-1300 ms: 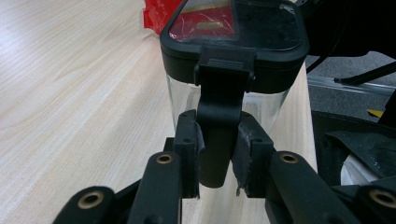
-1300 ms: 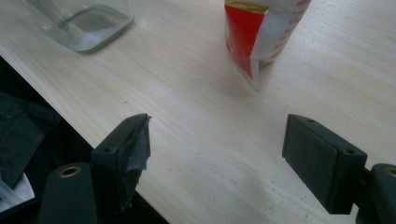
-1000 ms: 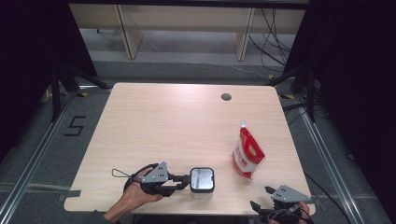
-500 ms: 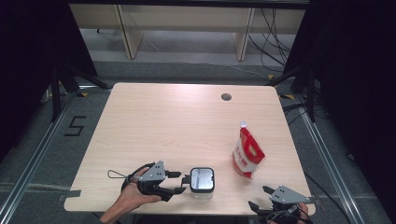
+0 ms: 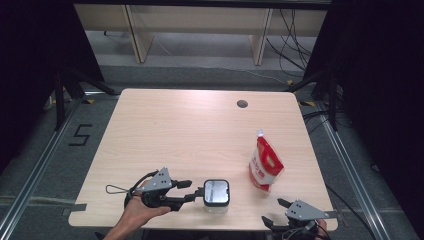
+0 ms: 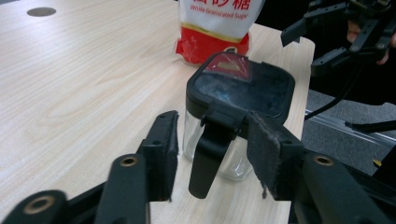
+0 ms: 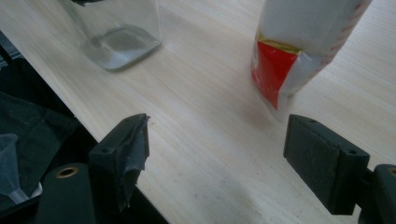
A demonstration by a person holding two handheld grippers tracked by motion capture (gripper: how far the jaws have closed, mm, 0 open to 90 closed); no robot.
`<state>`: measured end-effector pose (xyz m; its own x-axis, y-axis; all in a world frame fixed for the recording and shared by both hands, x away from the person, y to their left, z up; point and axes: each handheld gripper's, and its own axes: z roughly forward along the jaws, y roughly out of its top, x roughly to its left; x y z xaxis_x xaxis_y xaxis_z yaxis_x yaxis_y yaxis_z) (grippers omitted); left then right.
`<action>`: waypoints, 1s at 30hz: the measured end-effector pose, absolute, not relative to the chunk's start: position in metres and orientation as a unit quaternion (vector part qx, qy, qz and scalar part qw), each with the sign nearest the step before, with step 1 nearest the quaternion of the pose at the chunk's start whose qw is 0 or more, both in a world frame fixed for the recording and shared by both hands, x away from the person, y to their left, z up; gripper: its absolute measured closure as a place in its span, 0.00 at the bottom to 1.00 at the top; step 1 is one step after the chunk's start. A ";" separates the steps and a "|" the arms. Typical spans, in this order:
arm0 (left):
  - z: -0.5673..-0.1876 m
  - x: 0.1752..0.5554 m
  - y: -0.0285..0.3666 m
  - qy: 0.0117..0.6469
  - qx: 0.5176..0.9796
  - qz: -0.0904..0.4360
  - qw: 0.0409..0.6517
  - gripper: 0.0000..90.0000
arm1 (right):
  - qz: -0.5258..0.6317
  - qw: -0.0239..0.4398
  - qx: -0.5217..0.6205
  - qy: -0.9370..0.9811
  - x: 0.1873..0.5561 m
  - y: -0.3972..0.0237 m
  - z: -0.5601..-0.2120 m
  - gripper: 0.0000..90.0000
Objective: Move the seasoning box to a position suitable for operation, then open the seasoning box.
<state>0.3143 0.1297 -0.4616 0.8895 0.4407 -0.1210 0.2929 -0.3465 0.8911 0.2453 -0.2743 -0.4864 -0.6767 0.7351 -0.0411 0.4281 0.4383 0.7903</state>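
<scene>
One bench, everything near its front edge. Right of the jar: sealed sugar pouch, upright. Jar itself glass, black-lidded, looks empty. Left claw half-open, just been closing around the lid tab, not pinching yet. Right claw wide open, holding nothing. Risk: crooked tug on the tab, light jar tipping off the edge.

Count: 1 glass jar with black lid, 1 sugar pouch, 2 tools — left tool, right tool. 1 desk, 1 grommet hole at 1 o'clock.
</scene>
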 end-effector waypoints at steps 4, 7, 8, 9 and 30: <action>-0.458 0.312 0.128 0.223 0.814 0.073 0.532 0.67 | 0.399 0.194 0.353 0.824 0.245 -0.272 -0.486 0.26; -0.455 0.312 0.128 0.214 0.816 0.076 0.532 0.76 | 0.401 0.176 0.355 0.826 0.247 -0.268 -0.487 0.28; -0.454 0.311 0.127 0.218 0.815 0.076 0.532 0.76 | 0.401 0.176 0.355 0.826 0.247 -0.268 -0.487 0.28; -0.453 0.310 0.126 0.218 0.815 0.081 0.530 0.80 | 0.399 0.187 0.351 0.826 0.247 -0.268 -0.486 0.29; -0.457 0.312 0.107 0.195 0.828 0.113 0.514 0.98 | 0.401 0.186 0.350 0.826 0.247 -0.269 -0.486 0.30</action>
<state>0.3115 0.1072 -0.4568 0.8986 0.4386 -0.0133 0.2068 -0.3964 0.8945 0.2466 -0.2694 -0.4857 -0.6861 0.7270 -0.0276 0.4280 0.4340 0.7928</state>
